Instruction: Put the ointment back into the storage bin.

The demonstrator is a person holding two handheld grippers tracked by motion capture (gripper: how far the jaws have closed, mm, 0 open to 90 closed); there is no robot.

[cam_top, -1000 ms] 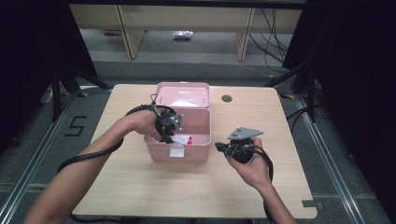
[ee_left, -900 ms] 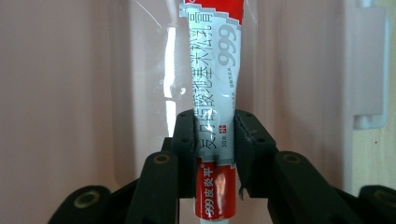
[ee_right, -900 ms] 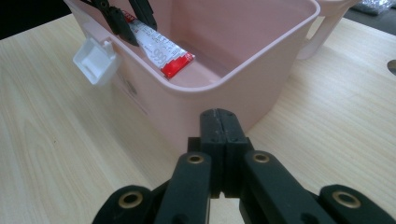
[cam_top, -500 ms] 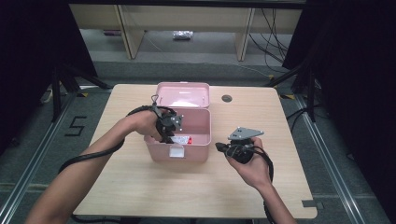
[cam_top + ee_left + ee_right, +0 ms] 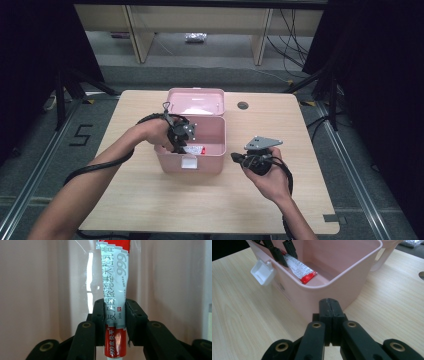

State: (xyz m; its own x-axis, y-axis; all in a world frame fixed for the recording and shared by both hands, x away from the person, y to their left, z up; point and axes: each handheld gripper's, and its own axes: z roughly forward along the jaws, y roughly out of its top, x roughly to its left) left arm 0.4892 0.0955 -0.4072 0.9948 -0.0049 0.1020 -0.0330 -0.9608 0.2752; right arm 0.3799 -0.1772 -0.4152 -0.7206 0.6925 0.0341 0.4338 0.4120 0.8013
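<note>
Red-and-white printed ointment tube (image 5: 115,302), flattened and creased, lies inside pink box (image 5: 216,131) on table (image 5: 150,200). Left hand-held gripper (image 5: 115,322) pinches it; right hand-held gripper (image 5: 329,322) pressed together, empty.

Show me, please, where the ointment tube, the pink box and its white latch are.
ointment tube (image 5: 113,282), left gripper view, printed middle.
pink box (image 5: 352,275), right gripper view, near rim.
white latch (image 5: 262,272), right gripper view, flap face.
</note>
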